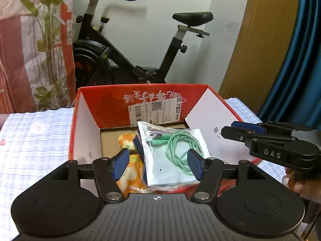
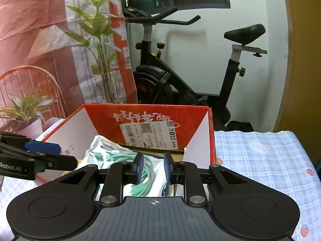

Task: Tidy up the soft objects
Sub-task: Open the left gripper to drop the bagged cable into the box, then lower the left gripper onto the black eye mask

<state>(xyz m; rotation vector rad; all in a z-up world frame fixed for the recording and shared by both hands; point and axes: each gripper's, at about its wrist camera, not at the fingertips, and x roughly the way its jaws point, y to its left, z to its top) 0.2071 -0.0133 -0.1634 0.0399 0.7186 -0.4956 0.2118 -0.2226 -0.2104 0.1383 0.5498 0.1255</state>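
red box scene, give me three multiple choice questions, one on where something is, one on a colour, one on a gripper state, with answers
1. Where does the clear bag with the cable lie?
A. inside the red box
B. on the checked cloth beside the box
C. on the exercise bike's seat

2. What colour is the coiled cable in the bag?
A. orange
B. mint green
C. black

3. How does the left gripper stand?
A. shut on the bag
B. shut on the orange cloth
C. open, pads clear of the bag

Answers:
1 A, the bag rests within the box walls, next to the orange floral cloth.
2 B, the loops show pale green through the plastic.
3 C, both blue pads stand apart on either side of the bag, neither pressing it.
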